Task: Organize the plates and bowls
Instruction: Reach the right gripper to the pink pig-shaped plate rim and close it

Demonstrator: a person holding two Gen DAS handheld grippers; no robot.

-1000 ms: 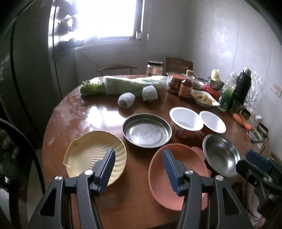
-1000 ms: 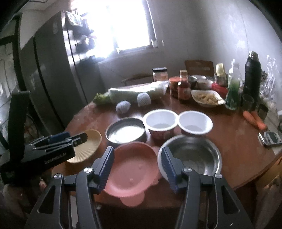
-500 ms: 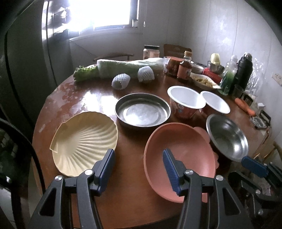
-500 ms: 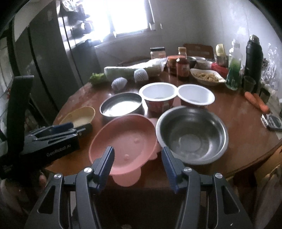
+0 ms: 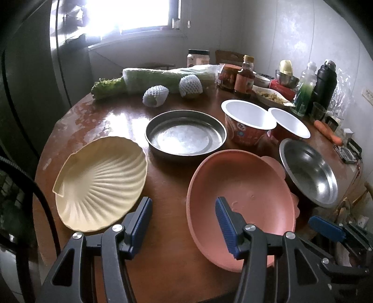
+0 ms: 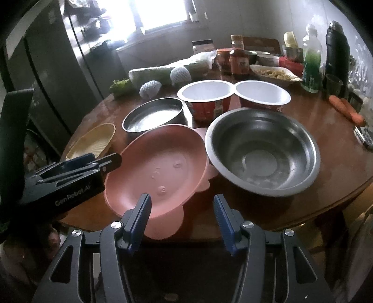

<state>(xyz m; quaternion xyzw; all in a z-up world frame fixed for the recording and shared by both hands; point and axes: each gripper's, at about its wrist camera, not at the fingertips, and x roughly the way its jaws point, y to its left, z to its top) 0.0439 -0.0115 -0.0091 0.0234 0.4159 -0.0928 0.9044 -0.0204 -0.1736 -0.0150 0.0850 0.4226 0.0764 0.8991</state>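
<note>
Both hands have come lower toward the round wooden table [image 5: 105, 118]: the left gripper [image 5: 184, 223] and right gripper [image 6: 181, 215], jaws apart and empty, now frame the pink plastic plate [image 5: 240, 193] at 6 o'clock, so picking seems near.

window: bright window [image 5: 130, 14], totally blown out
walls: pale tiled wall [image 5: 291, 35], kinda shiny
furniture: round reddish-brown tabletop [image 5: 112, 116], wooden chair [image 5: 229, 56] behind it, big dark fridge [image 6: 58, 70] on the left
light: daylight only, glare across the wood
</note>
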